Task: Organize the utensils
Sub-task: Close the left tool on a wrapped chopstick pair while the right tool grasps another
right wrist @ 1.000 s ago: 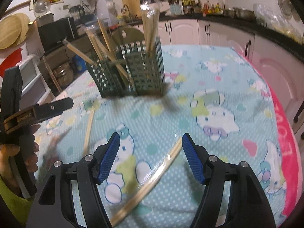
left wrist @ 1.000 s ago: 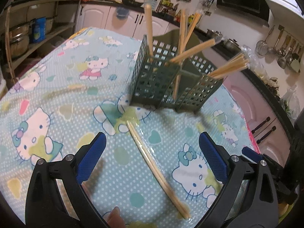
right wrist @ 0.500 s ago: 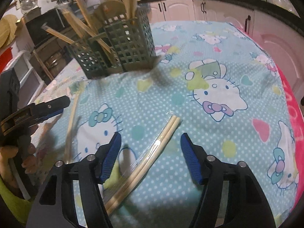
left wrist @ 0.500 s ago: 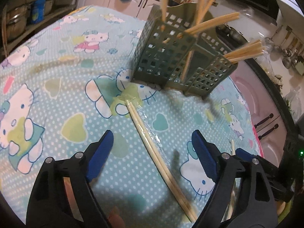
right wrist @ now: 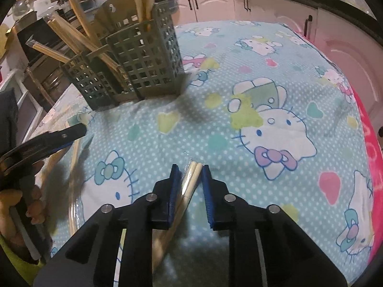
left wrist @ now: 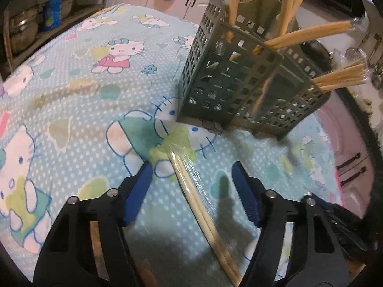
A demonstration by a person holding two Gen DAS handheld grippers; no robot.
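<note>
Chopsticks, one wrapped pair (right wrist: 191, 179): pale bamboo in a clear sleeve, lying flat on the tablecloth, tips pointing toward the holder. Right gripper (right wrist: 190, 173) has its blue pads pressed in on either side of the pair's end, pinching it against the cloth.

Second wrapped pair (left wrist: 198, 198): same make, lying diagonally on the cloth, near end running under the camera. Left gripper (left wrist: 191, 167) is spread wide, one blue finger (left wrist: 138, 186) on each side of the pair, not touching it.

Utensil holder (left wrist: 241, 83): dark green plastic, grid-walled, split into compartments, upright near the middle of the table. Several more sleeved chopstick pairs (left wrist: 308, 34) stand in it, some upright, some leaning out over the rim.

Tablecloth (right wrist: 275, 55): light blue, white-dotted, printed with cartoon cats, hearts and bows; pink border at the right edge in the right wrist view.

Room: kitchen. White cabinets (right wrist: 215, 7) under a dark countertop, open shelves with steel pots (left wrist: 19, 26), a blue canister (left wrist: 52, 14), ladles hung on the far wall.
</note>
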